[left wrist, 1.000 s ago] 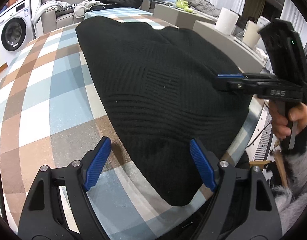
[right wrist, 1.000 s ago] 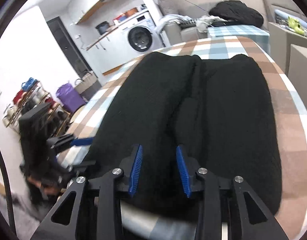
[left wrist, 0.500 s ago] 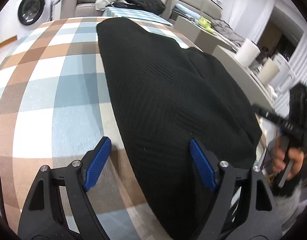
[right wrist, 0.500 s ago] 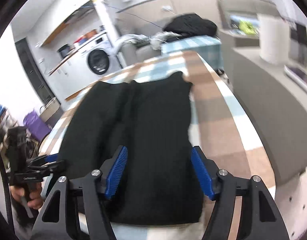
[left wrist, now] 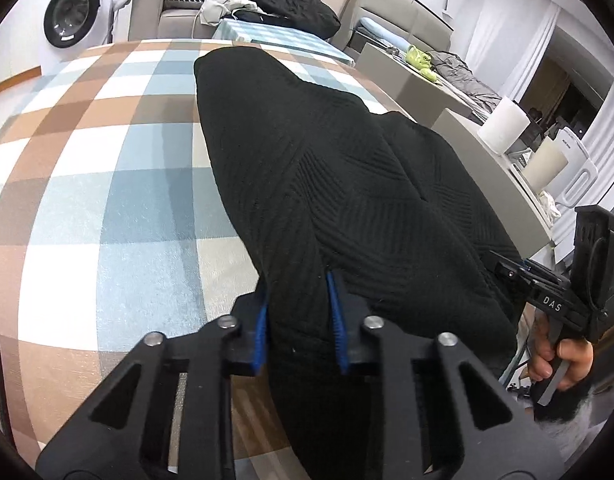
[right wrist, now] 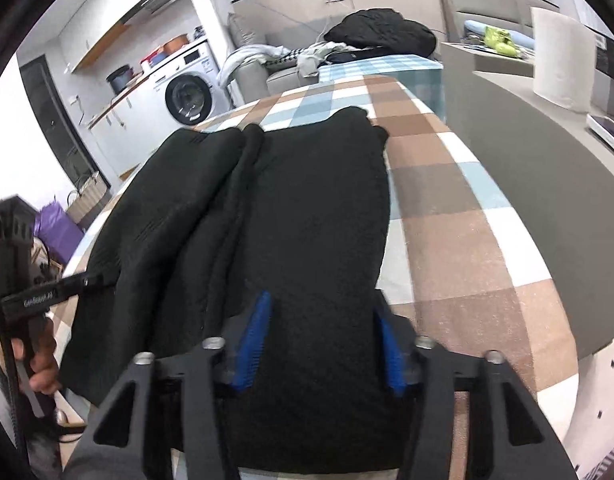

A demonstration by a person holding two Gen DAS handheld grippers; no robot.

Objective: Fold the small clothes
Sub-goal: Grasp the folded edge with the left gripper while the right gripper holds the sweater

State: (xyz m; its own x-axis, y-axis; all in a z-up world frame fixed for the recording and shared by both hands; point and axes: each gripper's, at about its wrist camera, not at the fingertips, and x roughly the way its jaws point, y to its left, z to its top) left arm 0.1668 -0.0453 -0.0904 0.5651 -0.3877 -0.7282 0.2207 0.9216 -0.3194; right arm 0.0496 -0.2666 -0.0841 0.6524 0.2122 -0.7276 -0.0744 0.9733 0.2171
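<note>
Black knit garment [left wrist: 347, 184] lies flat on the checked tablecloth [left wrist: 107, 200], long axis running away from the person, near end hanging over the table edge closest to both tongs. Ribbed panels show in the knit; a lengthwise fold or ridge runs down the middle in the right wrist view [right wrist: 235, 184].

Left gripper [left wrist: 297, 312]: jaws closing, blue pads [left wrist: 260, 328] w/ a bunched strip of the garment's near-left edge between them. Fabric fills the gap and the pads look pressed against it on both sides, so it's pinching the knit. Rest of the garment spreads up and to the right of this gripper; bare tablecloth sits to its left.

Right gripper [right wrist: 321, 340]: jaws also closing, set wider than the left. Near-right part of the garment sits between the blue pads [right wrist: 253, 340], cloth covering the whole gap; left pad lies against the cloth, right pad [right wrist: 389, 354] is at the garment's right edge, slightly blurred. Can't tell if it's actually squeezing yet. Garment stretches straight ahead of this gripper; bare cloth to its right.

Each gripper shows in the other's view at the table edge: right one w/ a hand [left wrist: 555, 360] on its trigger, left one likewise w/ a hand [right wrist: 39, 356].

Bkgd: washing machine [right wrist: 191, 92], sofa w/ a dark bundle [left wrist: 287, 0], paper towel roll [right wrist: 563, 60].
</note>
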